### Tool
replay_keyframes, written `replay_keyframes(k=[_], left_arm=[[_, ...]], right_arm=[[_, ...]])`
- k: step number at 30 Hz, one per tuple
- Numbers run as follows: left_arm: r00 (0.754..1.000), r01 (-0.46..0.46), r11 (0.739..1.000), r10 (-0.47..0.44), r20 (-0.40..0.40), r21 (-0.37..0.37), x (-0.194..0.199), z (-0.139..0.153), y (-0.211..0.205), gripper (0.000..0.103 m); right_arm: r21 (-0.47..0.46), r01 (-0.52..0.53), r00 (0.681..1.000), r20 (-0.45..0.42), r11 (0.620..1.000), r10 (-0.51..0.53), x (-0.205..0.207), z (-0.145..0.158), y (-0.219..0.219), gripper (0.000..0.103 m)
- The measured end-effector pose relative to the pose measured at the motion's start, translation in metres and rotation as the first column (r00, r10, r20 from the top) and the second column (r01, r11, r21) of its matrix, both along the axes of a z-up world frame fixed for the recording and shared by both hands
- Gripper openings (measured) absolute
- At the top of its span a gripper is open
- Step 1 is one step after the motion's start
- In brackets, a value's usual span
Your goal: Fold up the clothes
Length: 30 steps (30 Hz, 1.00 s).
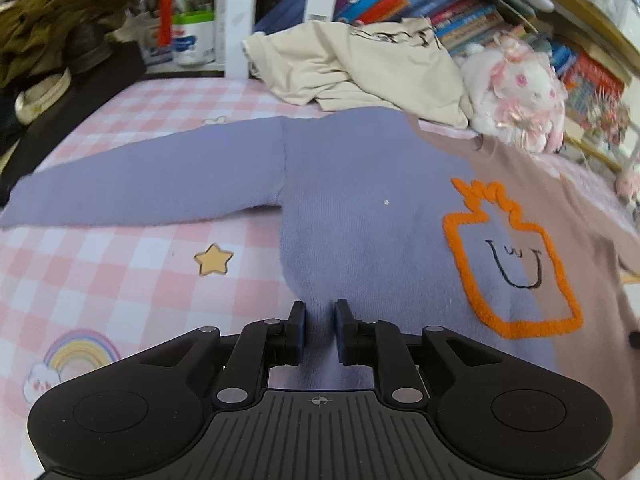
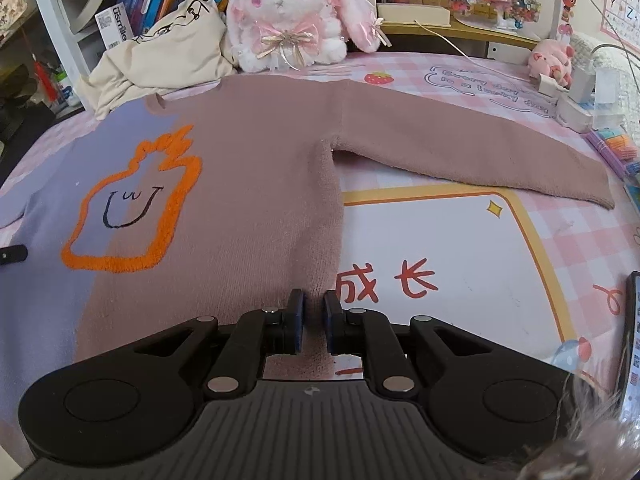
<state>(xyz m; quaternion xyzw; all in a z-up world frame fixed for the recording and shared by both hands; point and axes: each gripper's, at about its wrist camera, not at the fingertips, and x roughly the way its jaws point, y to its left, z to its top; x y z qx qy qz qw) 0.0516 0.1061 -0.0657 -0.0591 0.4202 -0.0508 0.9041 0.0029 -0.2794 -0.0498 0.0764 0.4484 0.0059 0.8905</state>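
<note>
A: Where is the sweater (image 1: 360, 200) located?

B: It is laid flat, front up, on the pink checked bed cover (image 1: 120, 272); both sleeves are spread outward.

A: How are the claws posed?

B: The left claw (image 1: 320, 332) is levelled at the lilac hem, narrowly parted with fabric between; the right claw (image 2: 313, 326) is likewise set at the brown hem's edge; a firm grip cannot be confirmed.

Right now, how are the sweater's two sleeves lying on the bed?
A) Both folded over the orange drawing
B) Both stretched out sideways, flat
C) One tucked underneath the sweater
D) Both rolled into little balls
B: the purple sleeve reaches straight out to one side of the sweater, and the pink-brown sleeve reaches out to the other, both flat on the checked bed cover, neither one folded in yet.
</note>
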Motion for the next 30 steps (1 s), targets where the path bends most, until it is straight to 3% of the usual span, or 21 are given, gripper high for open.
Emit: replay_keyframes(k=[7,10,17,19,22,24,26,30], left_arm=[[0.999,-0.014,0.999,0.013,-0.039,-0.039,-0.037,0.004,0.009,0.041],[0.998,-0.032,0.996,0.028,-0.053,-0.083,-0.058,0.004,0.014,0.045],[0.997,-0.043,0.992,0.036,-0.061,-0.12,-0.089,0.004,0.016,0.04],[0.997,-0.053,0.994,0.047,-0.067,-0.093,-0.089,0.004,0.016,0.004],[0.998,-0.053,0.998,0.052,-0.032,-0.021,-0.092,0.015,0.013,0.004],[1.0,-0.007,1.0,0.007,0.004,0.028,-0.097,0.021,0.007,0.005],[0.999,0.028,0.997,-0.026,-0.021,0.078,-0.094,0.014,0.002,0.01],[0.999,0.011,0.998,-0.008,-0.045,0.066,-0.093,0.007,0.006,0.023]], right_arm=[[0.035,0.022,0.999,-0.028,0.999,-0.021,-0.038,0.003,-0.002,0.021],[0.047,0.03,0.999,-0.042,0.998,-0.028,-0.062,0.004,-0.001,0.022],[0.076,0.046,0.998,-0.041,0.996,-0.043,-0.088,0.004,0.004,0.02],[0.074,0.054,0.998,-0.038,0.996,-0.052,-0.089,0.005,0.004,0.006],[0.072,0.067,0.997,-0.034,0.995,-0.065,-0.091,0.006,0.005,0.005],[0.071,0.076,0.997,-0.031,0.995,-0.074,-0.092,0.006,0.005,0.005],[0.07,0.084,0.996,-0.027,0.994,-0.083,-0.093,0.007,0.005,0.005],[0.068,0.101,0.995,-0.021,0.993,-0.1,-0.094,0.008,0.006,0.008]])
